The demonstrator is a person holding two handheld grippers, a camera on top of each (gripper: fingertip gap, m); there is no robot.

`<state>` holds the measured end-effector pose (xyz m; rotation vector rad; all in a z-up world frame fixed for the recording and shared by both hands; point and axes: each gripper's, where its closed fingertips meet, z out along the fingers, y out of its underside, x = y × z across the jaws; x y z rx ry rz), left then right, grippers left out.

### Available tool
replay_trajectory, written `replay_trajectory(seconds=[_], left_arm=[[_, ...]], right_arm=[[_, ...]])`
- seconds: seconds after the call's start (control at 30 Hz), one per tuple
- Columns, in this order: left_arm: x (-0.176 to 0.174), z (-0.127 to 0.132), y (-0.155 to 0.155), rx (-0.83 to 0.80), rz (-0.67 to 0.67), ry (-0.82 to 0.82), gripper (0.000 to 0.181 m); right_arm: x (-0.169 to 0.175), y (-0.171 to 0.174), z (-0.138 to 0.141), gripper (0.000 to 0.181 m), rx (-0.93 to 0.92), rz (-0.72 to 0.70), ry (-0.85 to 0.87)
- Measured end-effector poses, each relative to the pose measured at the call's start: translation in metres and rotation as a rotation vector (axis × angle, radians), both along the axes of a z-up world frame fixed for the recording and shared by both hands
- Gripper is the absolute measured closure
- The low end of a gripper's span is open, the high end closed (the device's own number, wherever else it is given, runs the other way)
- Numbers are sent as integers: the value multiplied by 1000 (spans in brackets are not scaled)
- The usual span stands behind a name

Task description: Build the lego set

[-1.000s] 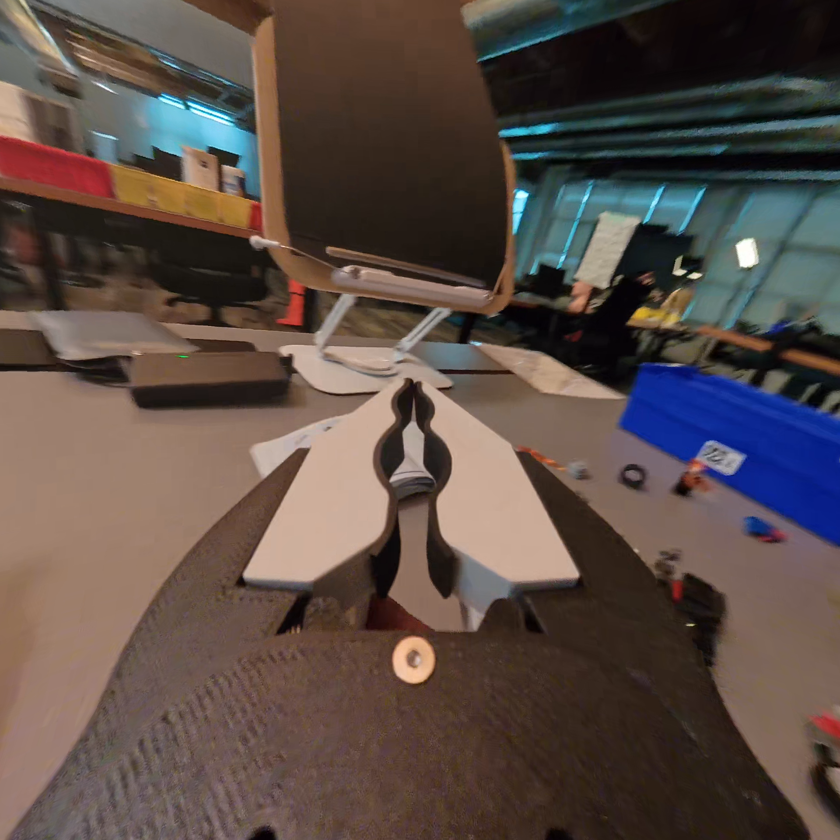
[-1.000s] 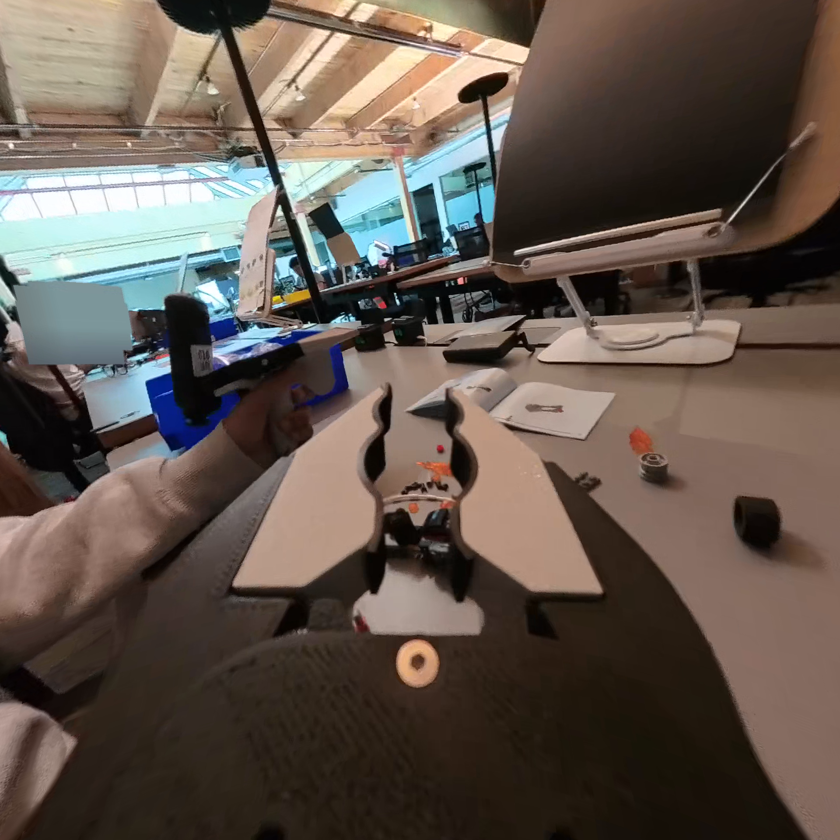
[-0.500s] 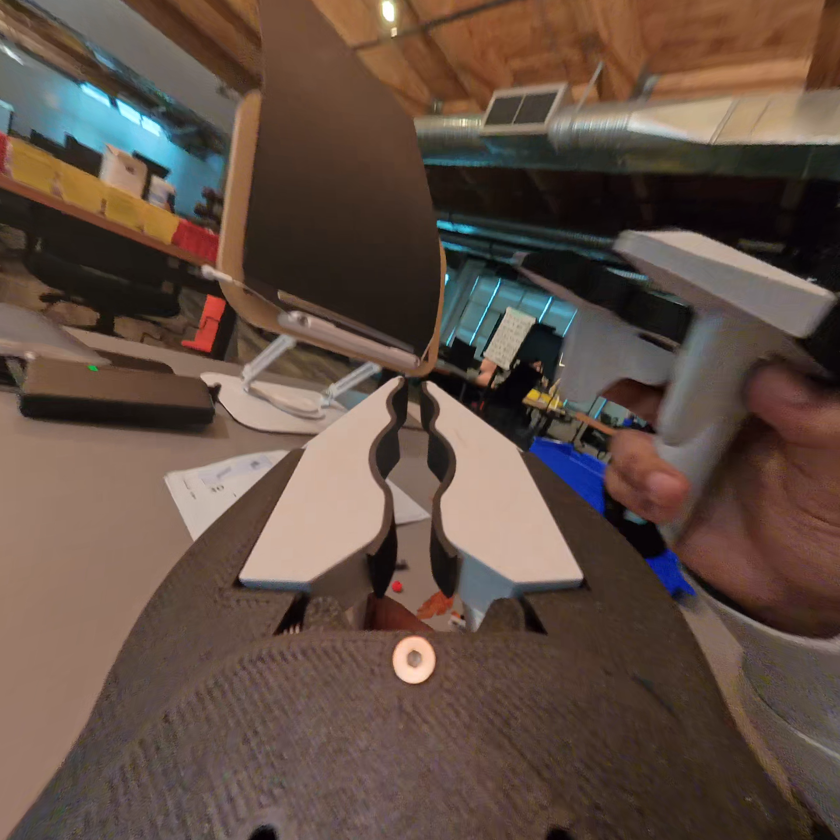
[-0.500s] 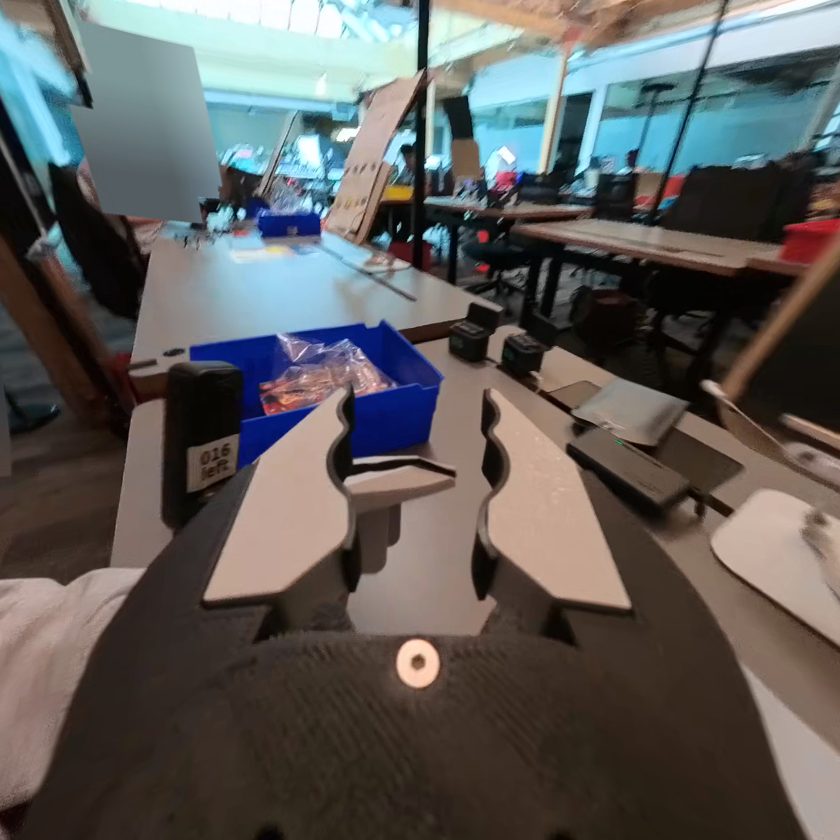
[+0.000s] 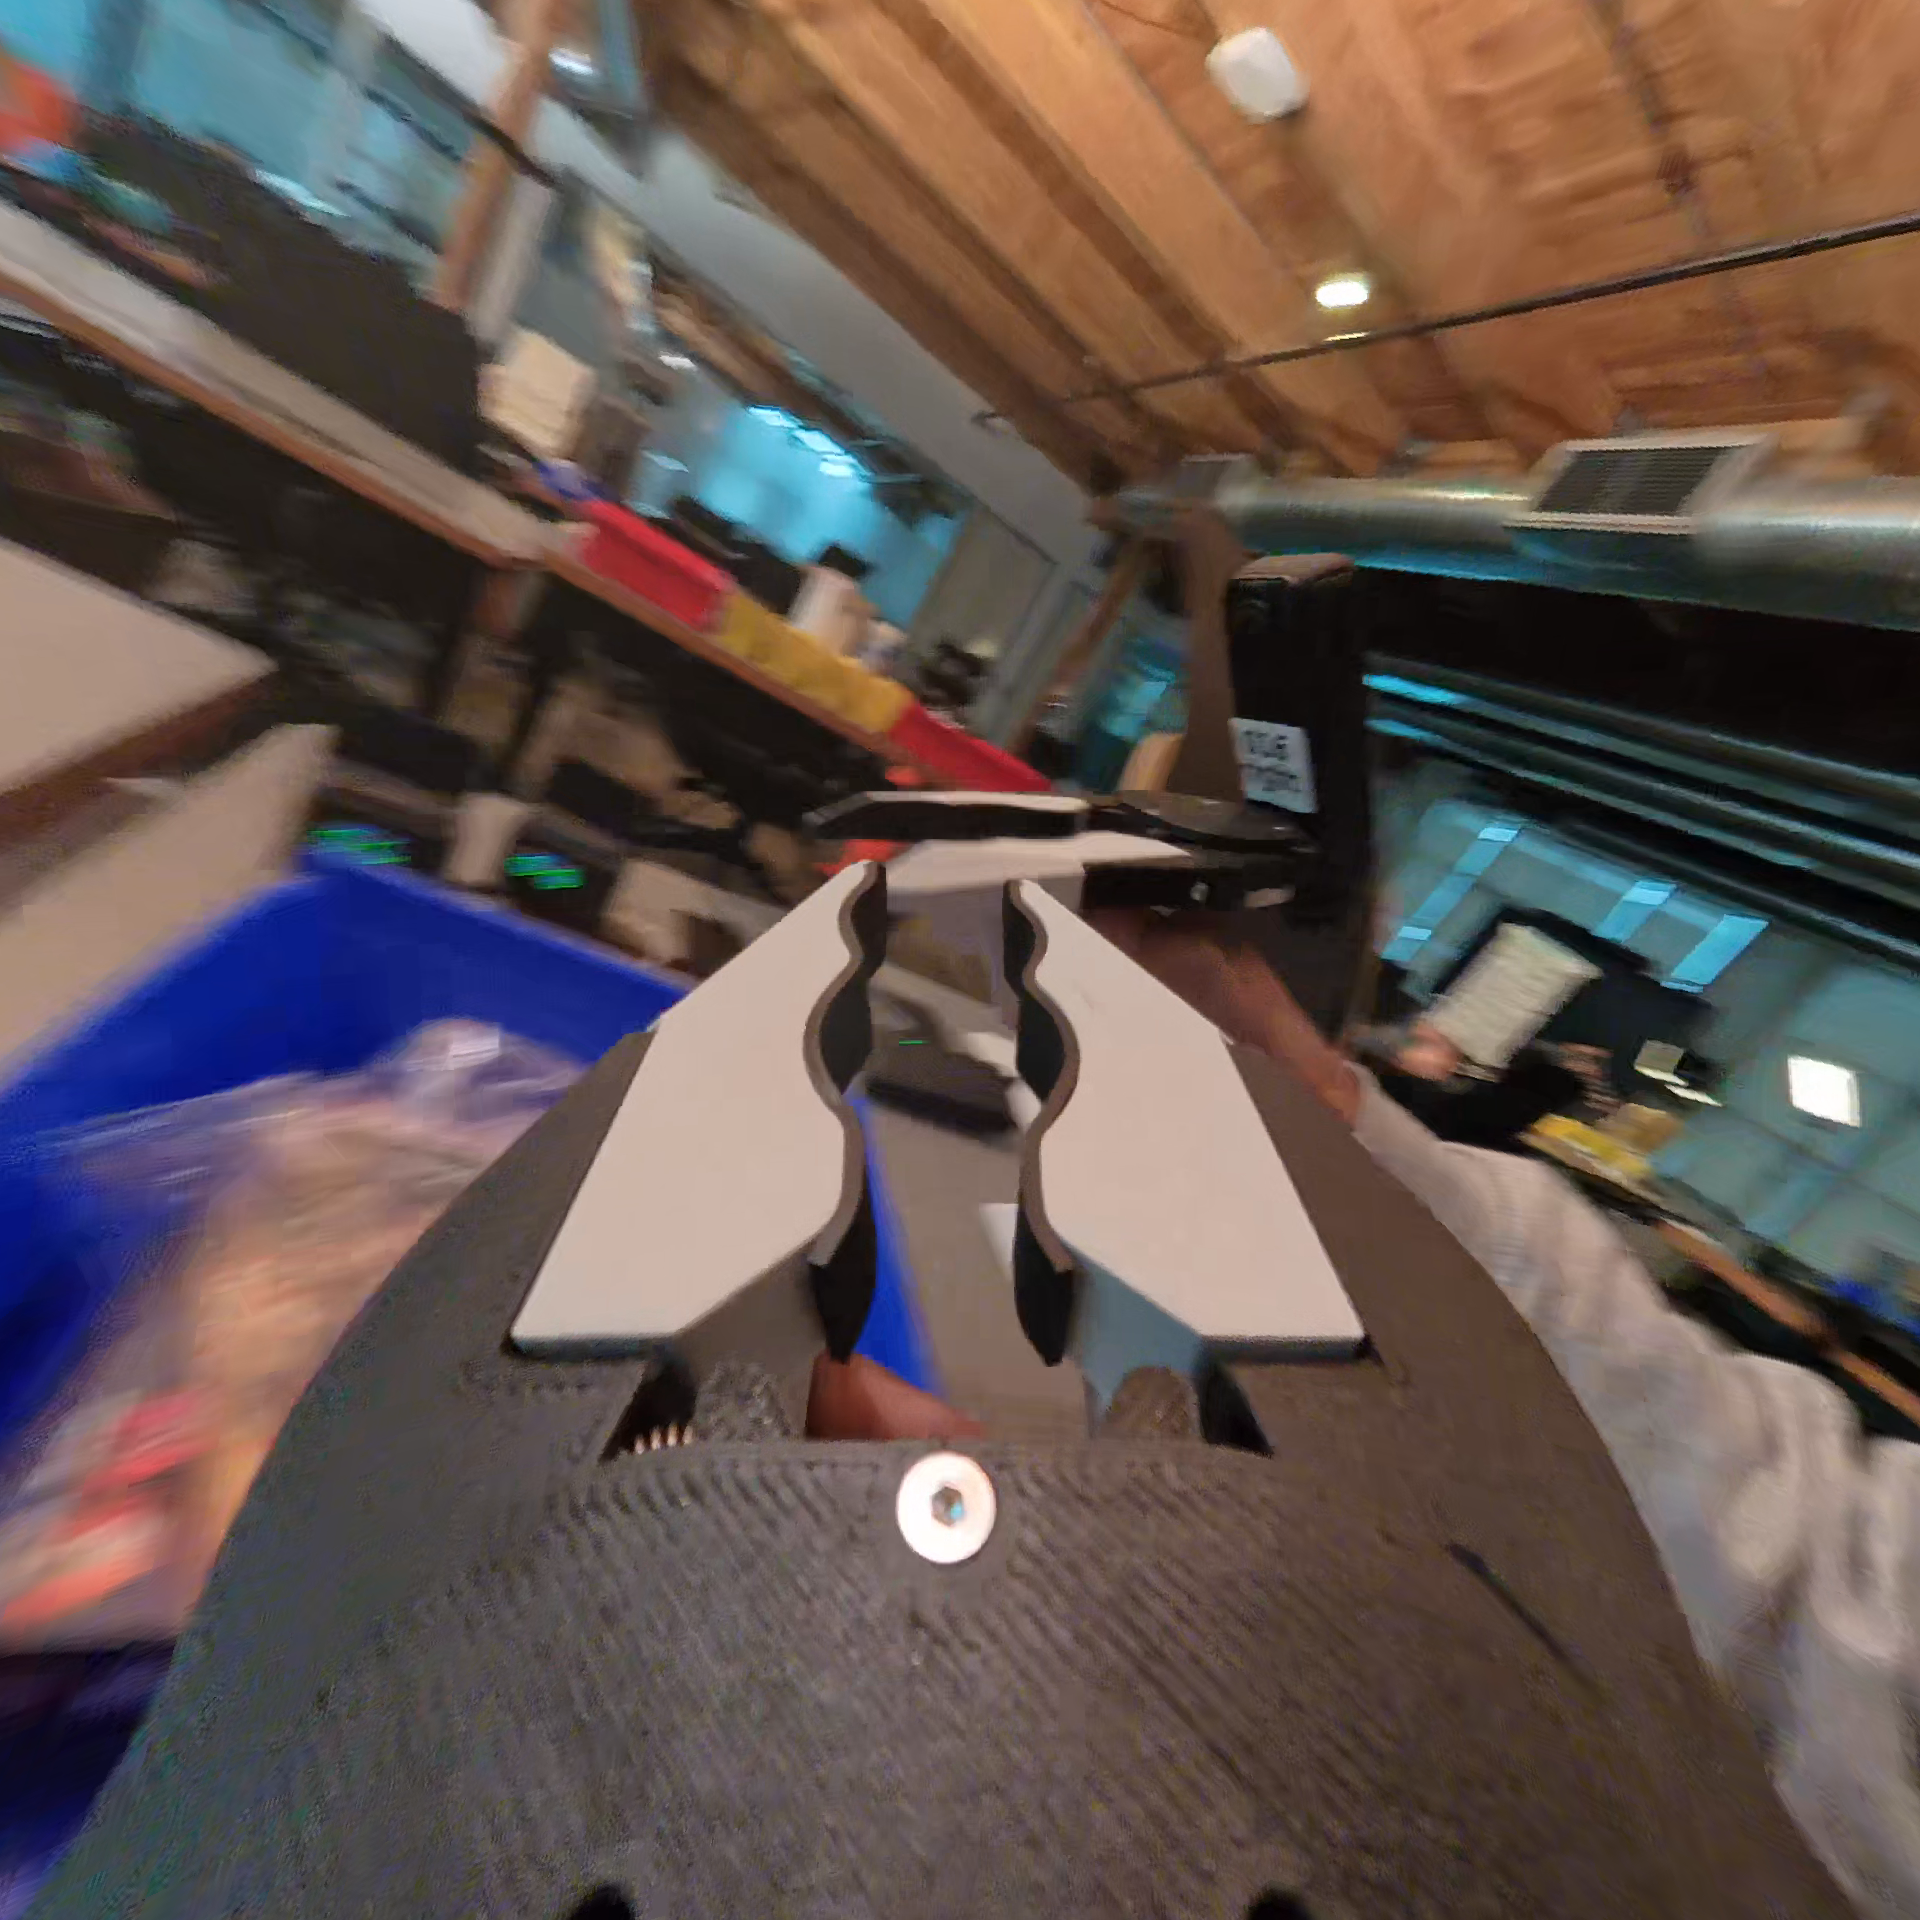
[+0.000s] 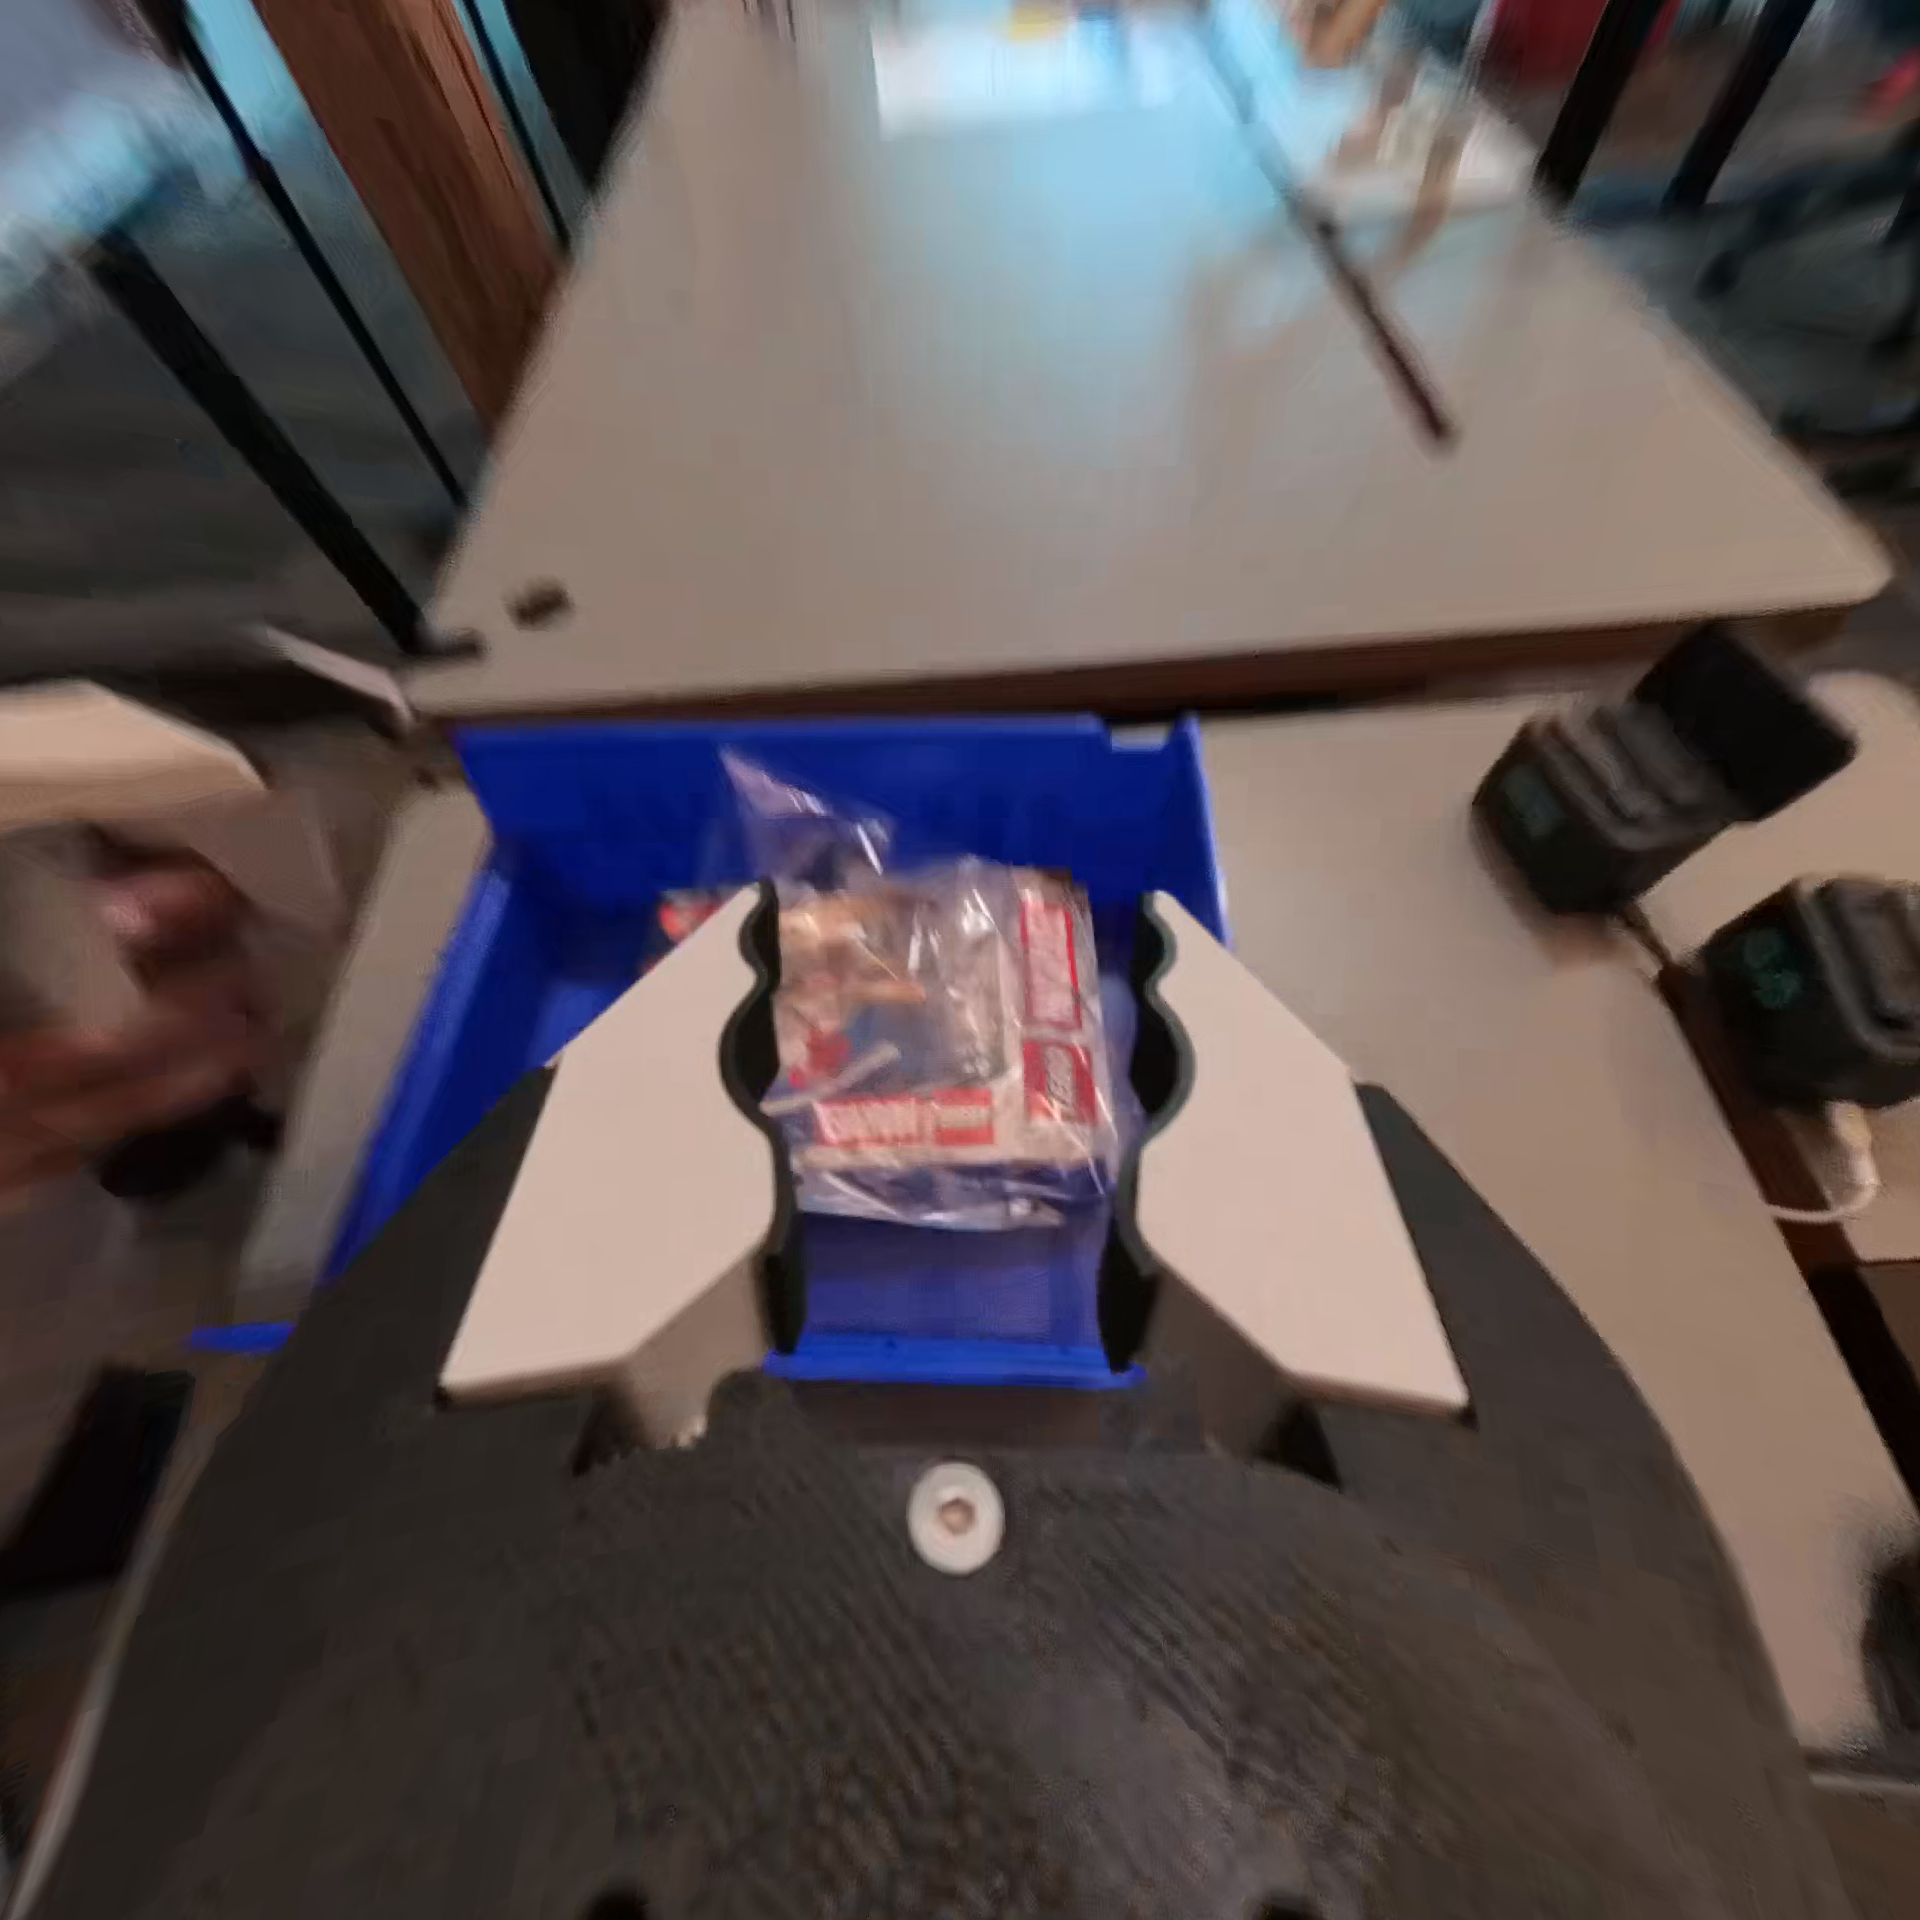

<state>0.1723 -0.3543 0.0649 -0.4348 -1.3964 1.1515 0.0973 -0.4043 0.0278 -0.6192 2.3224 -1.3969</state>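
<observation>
Grey table (image 6: 1039, 436) stretching far ahead, a second tabletop nearer with two black chargers (image 6: 1662, 790) at the right edge. Right gripper (image 6: 956, 935) tipped steeply down over the blue bin (image 6: 582, 800), jaws spread wide, empty, bracketing the bagged lego set (image 6: 935, 1049) lying flat on the bin floor, long axis running near to far, clear plastic bunched toward the far wall. Left gripper (image 5: 940, 899) angled upward toward the wooden ceiling, jaws parted by a narrow gap, holding nothing, blue bin low on its left. Blurred hand (image 6: 114, 997) at the left edge
</observation>
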Motion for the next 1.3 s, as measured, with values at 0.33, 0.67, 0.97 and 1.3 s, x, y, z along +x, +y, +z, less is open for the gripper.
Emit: replay_trajectory(seconds=[0.33, 0.67, 0.97, 1.3], left_arm=[[49, -108, -78, 128, 238, -411, 139], [27, -155, -64, 145, 140, -698, 142], [28, -167, -52, 133, 88, -839, 142], [32, -149, -59, 86, 132, -749, 131]], right_arm=[[70, 8, -112, 168, 484, 309, 194], [67, 36, -87, 132, 436, 422, 208], [-10, -24, -92, 131, 426, 78, 148], [46, 27, -122, 124, 700, 324, 146]])
